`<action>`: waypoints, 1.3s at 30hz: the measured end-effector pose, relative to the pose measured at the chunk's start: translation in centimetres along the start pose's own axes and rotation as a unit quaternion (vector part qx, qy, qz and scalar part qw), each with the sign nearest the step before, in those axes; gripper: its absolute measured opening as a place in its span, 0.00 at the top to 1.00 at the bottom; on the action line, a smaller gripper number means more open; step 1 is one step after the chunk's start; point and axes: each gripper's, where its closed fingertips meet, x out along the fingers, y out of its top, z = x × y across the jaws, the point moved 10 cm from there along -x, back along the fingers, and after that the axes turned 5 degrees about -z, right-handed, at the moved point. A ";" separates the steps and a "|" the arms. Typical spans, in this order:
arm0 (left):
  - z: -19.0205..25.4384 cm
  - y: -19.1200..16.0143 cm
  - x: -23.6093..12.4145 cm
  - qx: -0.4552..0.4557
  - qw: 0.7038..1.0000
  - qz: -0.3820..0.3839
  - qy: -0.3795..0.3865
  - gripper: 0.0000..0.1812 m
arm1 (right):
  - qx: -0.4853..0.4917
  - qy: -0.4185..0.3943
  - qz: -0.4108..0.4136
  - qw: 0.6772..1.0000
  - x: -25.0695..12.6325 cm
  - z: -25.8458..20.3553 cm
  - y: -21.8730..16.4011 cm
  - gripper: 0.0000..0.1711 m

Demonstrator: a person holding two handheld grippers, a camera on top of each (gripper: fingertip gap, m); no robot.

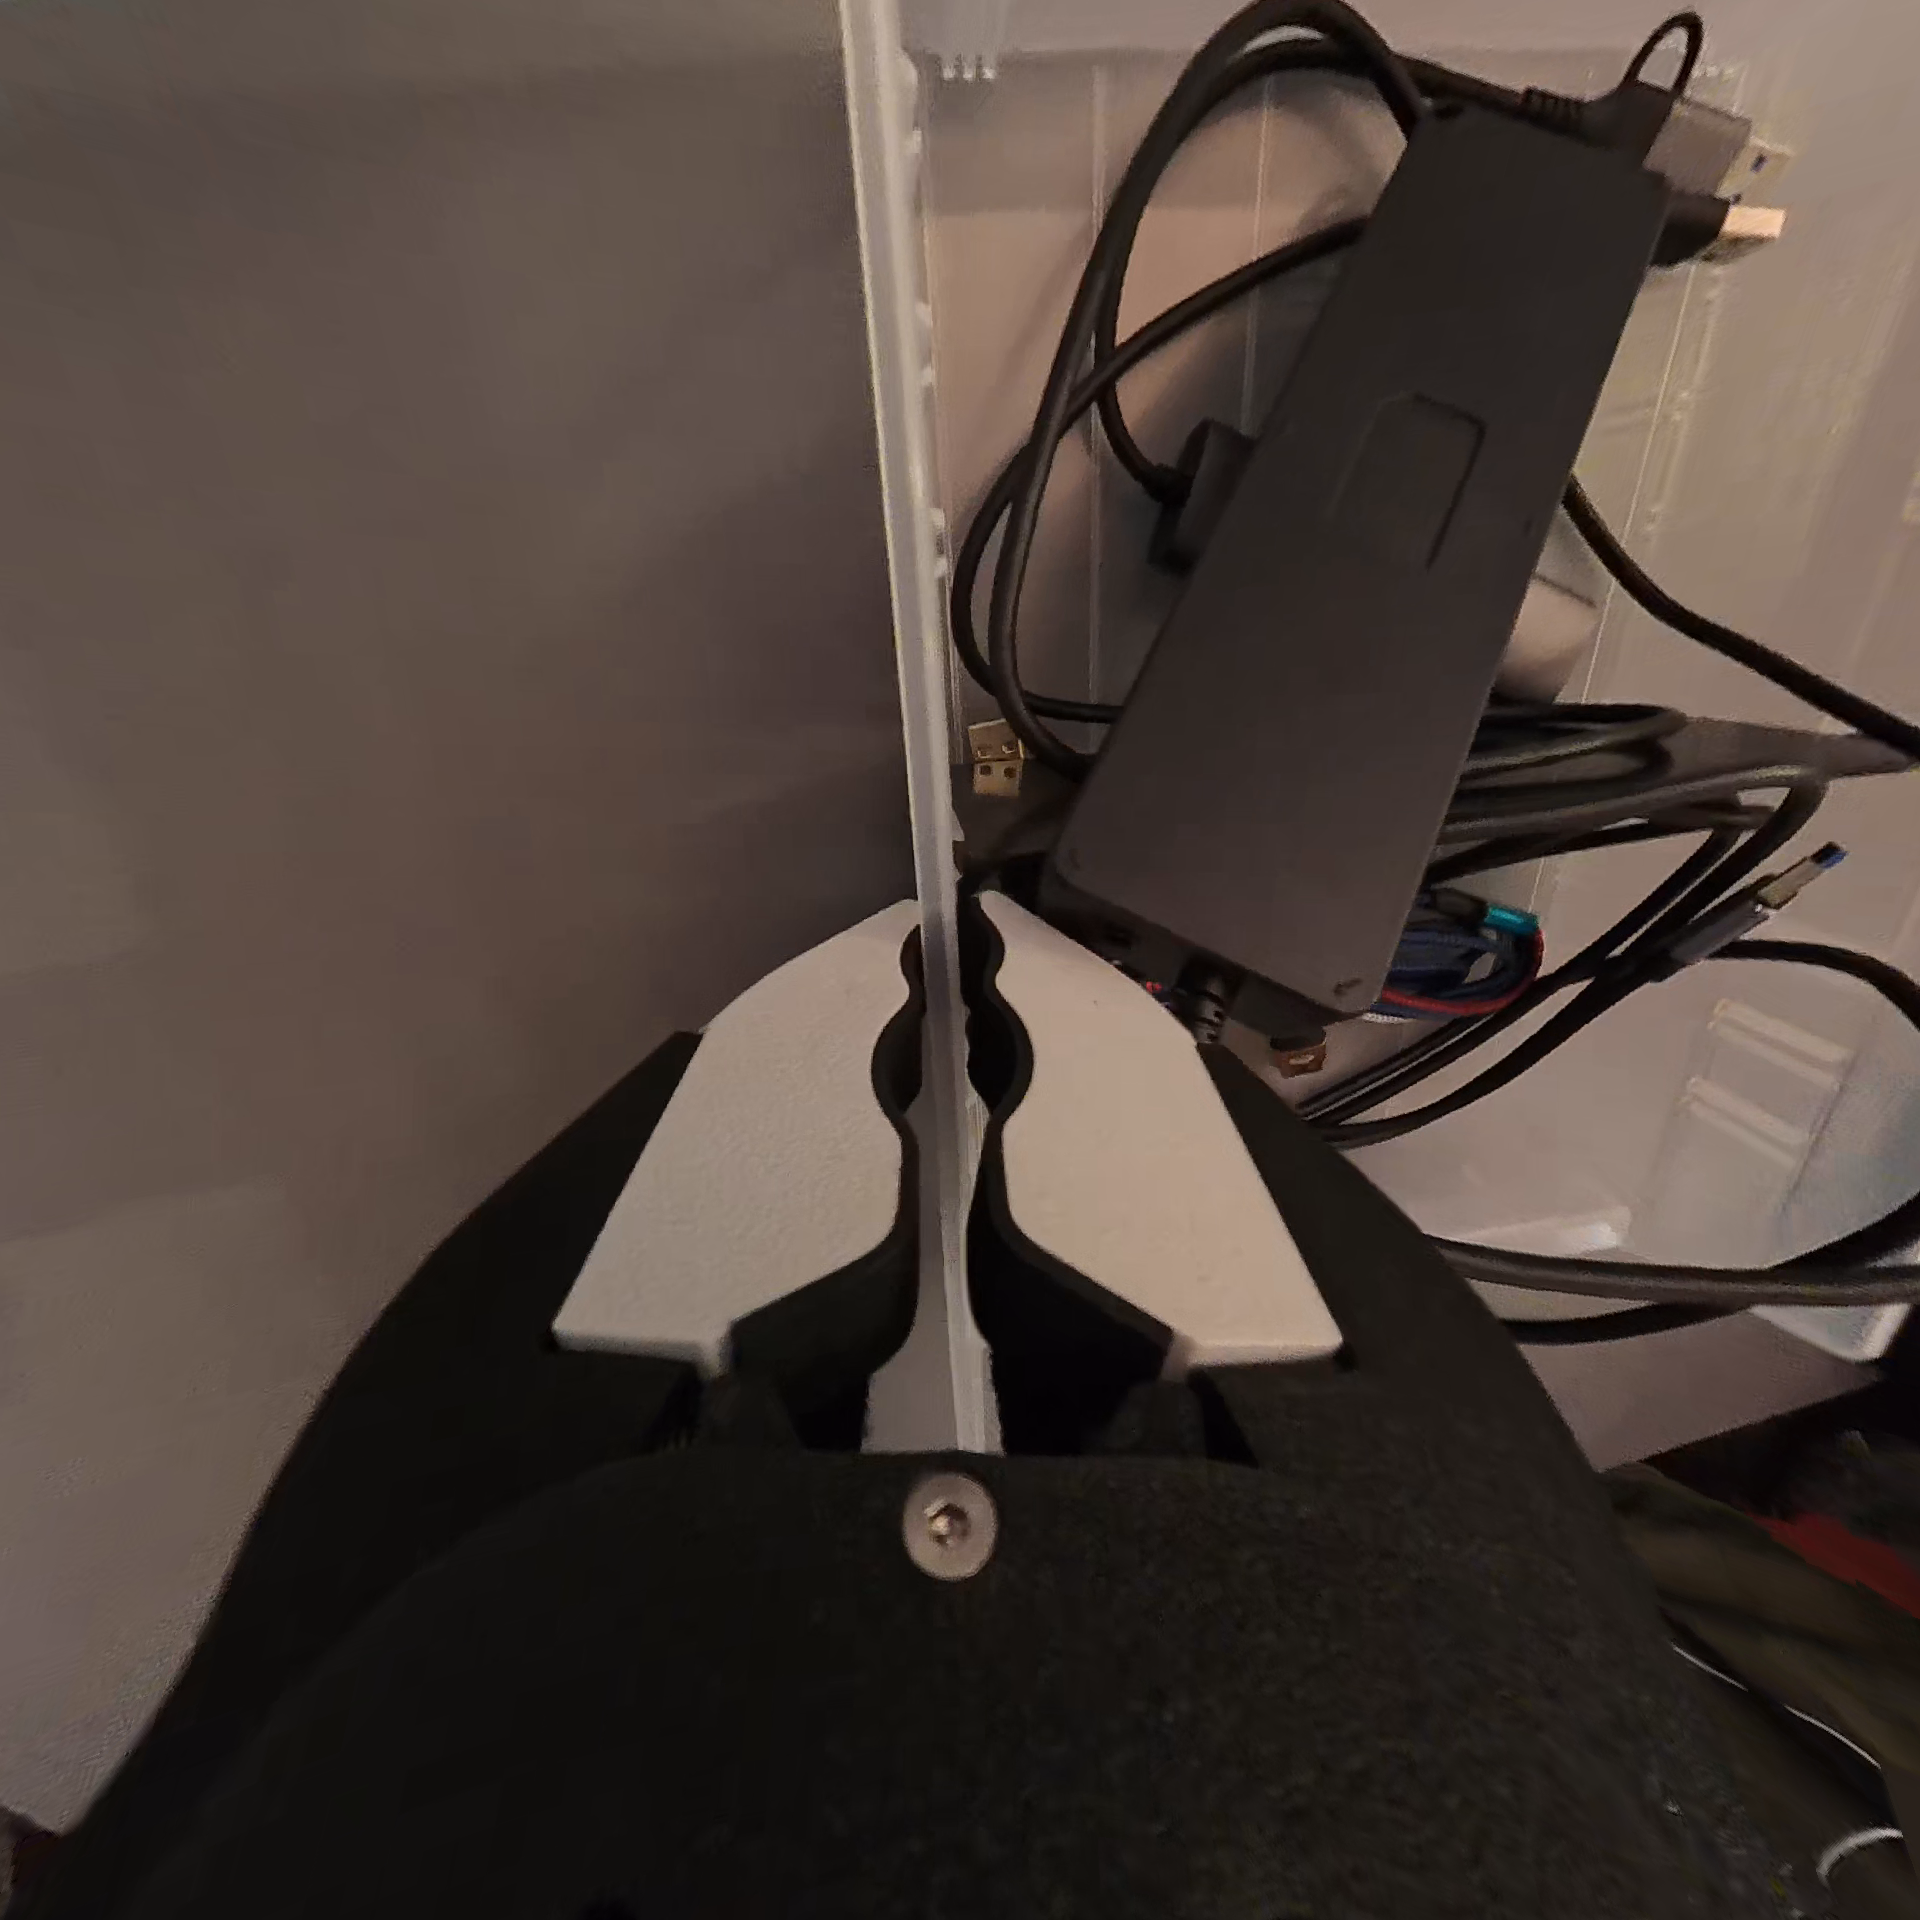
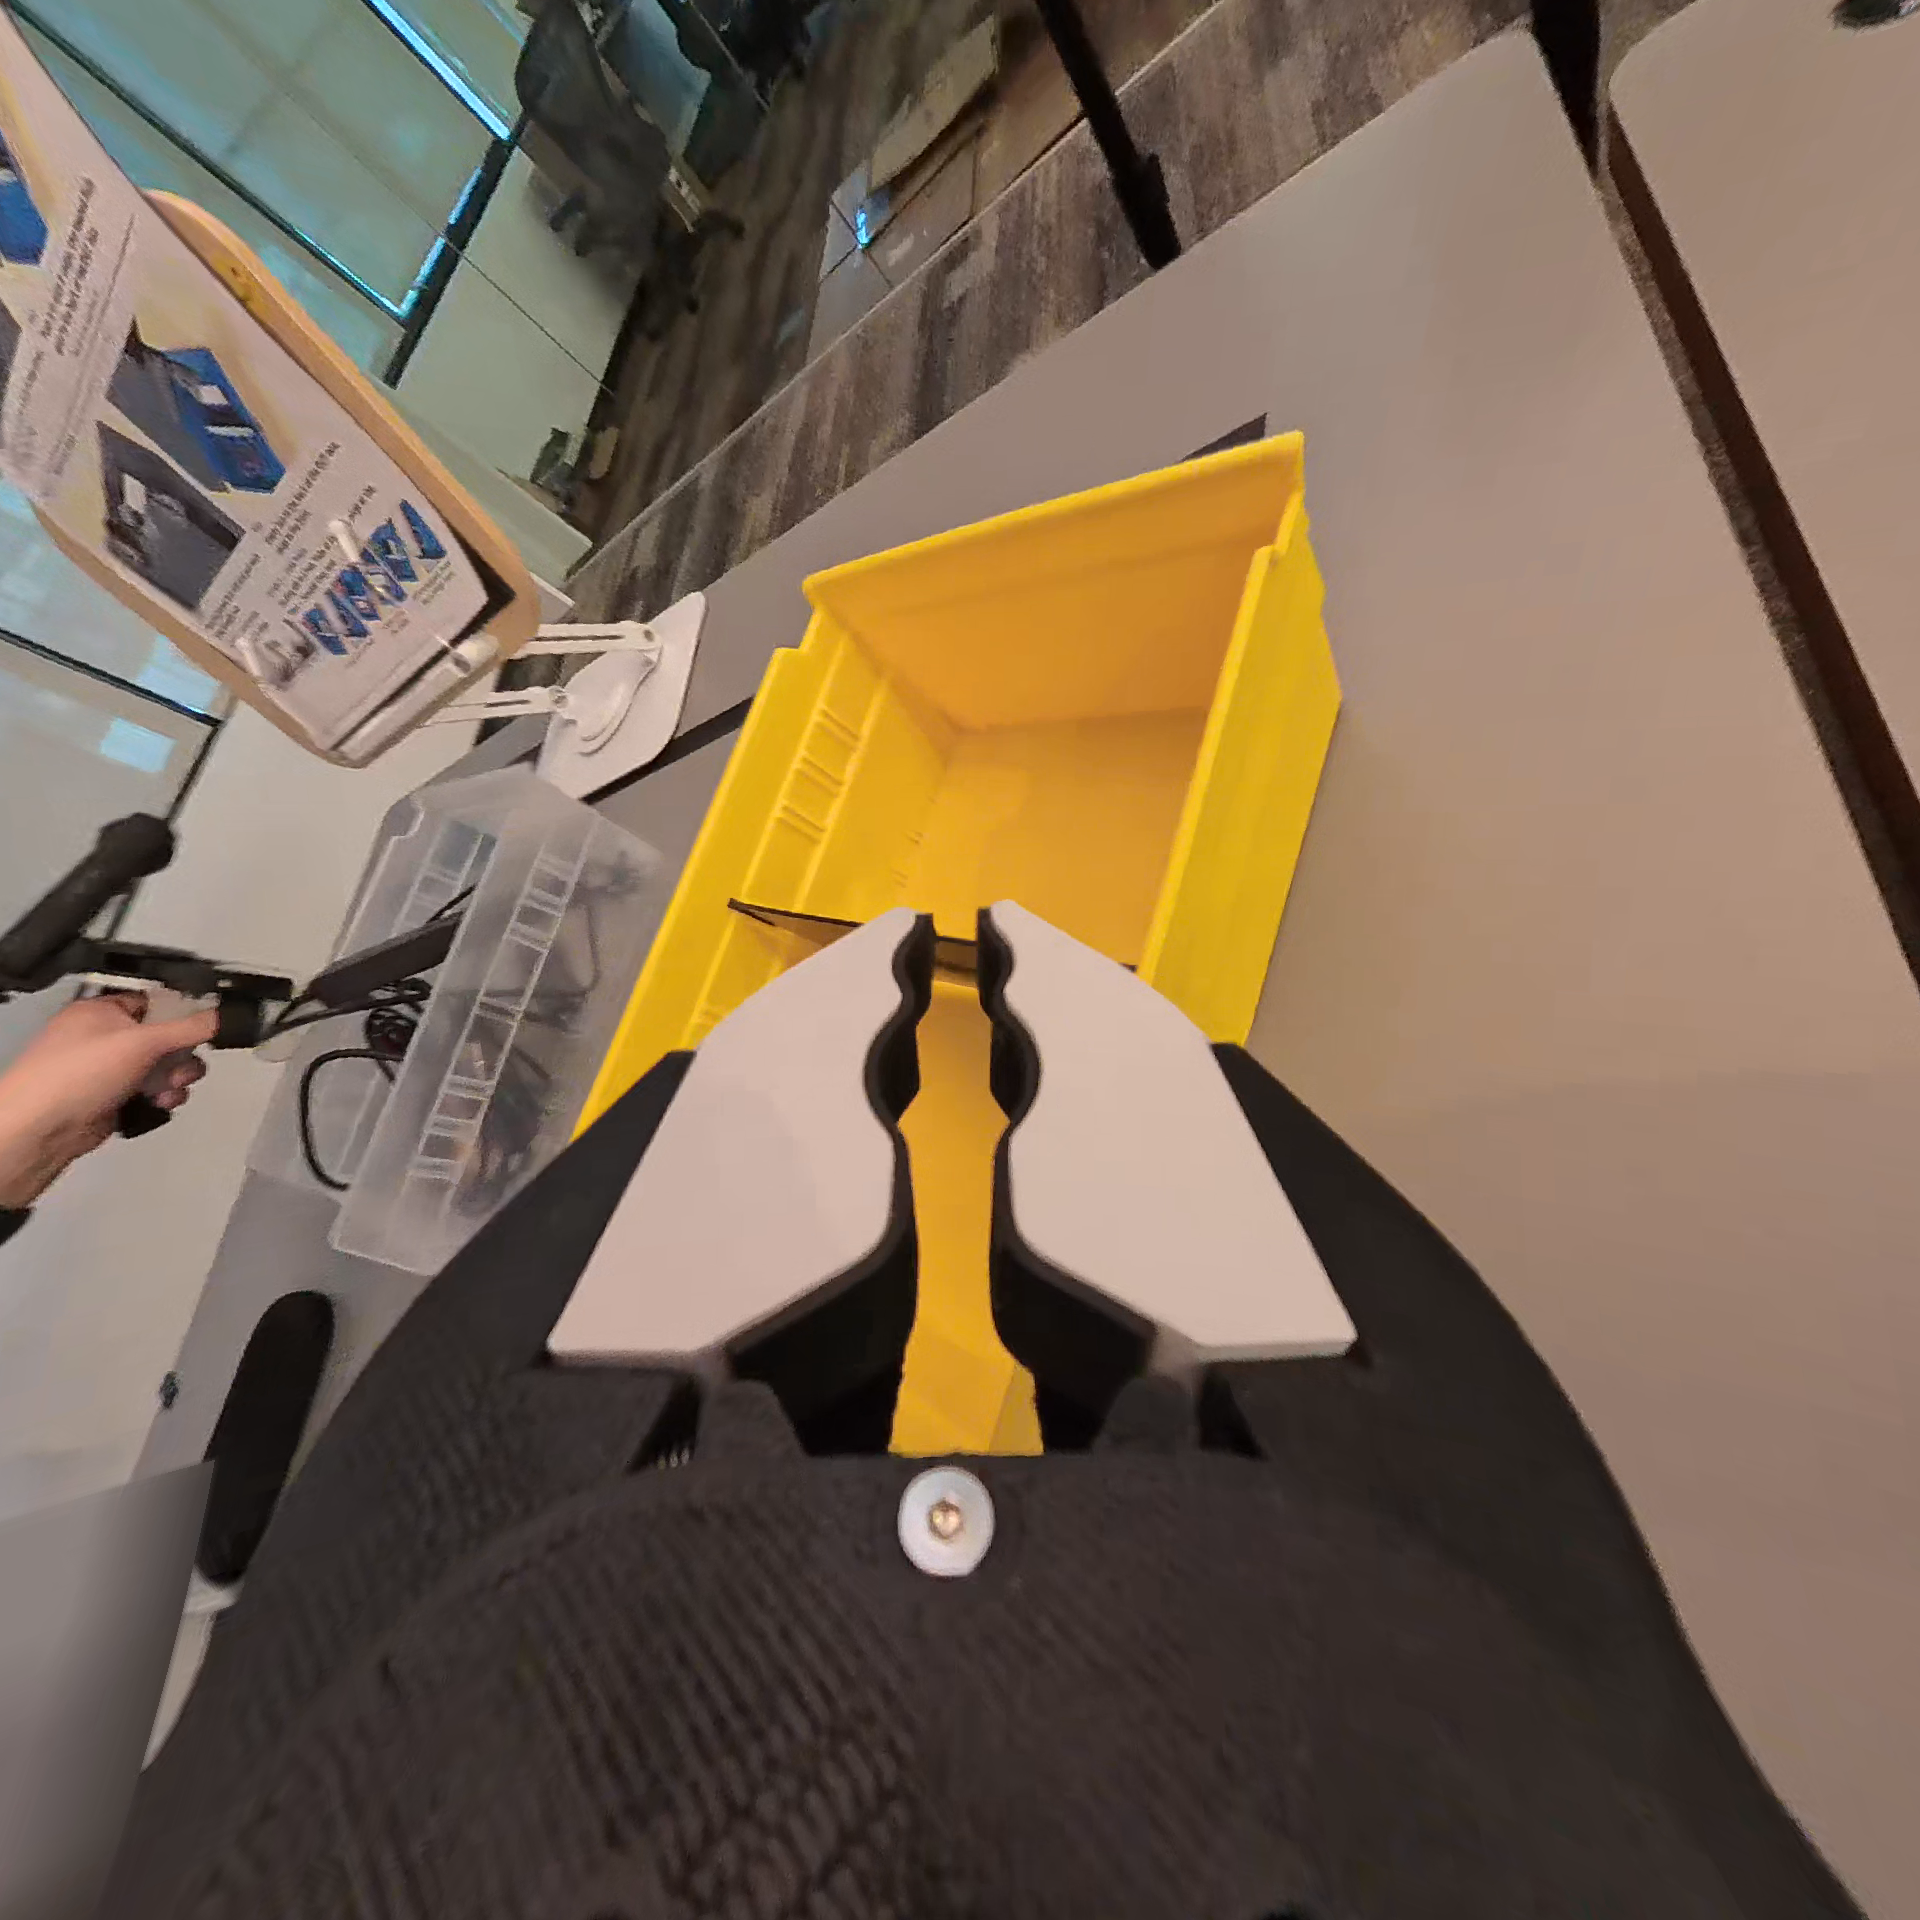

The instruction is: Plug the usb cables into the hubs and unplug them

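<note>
My left gripper (image 1: pixel 951 914) is shut on the upright wall (image 1: pixel 904 520) of a clear plastic bin. Both pads press on the wall. Inside the bin a black hub (image 1: pixel 1351 623) lies tilted among black cables (image 1: pixel 1049 436), with gold USB plugs (image 1: pixel 997 758) by the wall and a blue-tipped plug (image 1: pixel 1808 873) at the right. My right gripper (image 2: pixel 956 925) hovers over the near end of a yellow bin (image 2: pixel 1247 779). Its fingers stand a narrow gap apart with nothing between the pads. The right wrist view also shows the clear bin (image 2: pixel 499 935) and the left gripper (image 2: pixel 249 1013), held by a hand (image 2: pixel 83 1070).
A dark divider (image 2: pixel 790 914) crosses the otherwise bare yellow bin. Blue and red braided cables (image 1: pixel 1475 935) lie under the hub. A printed board on a white stand (image 2: pixel 260 468) stands behind the clear bin. Both bins sit on a grey table (image 2: pixel 1558 935). Spacing between my two grippers at the tips: around 60 centimeters.
</note>
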 end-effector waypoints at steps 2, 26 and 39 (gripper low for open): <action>-2.4 -0.9 -0.4 -0.017 1.000 0.006 0.009 0.98 | -0.011 -0.023 0.001 1.000 0.0 -0.4 0.2 0.96; -17.4 -9.7 -3.0 -0.107 0.990 0.072 0.048 0.98 | 0.014 -0.106 -0.019 0.994 -1.5 -0.1 -0.7 0.77; -18.9 -10.3 -3.3 -0.093 0.992 0.071 0.050 0.98 | -0.039 -0.159 -0.109 0.980 0.0 -1.0 -1.7 0.72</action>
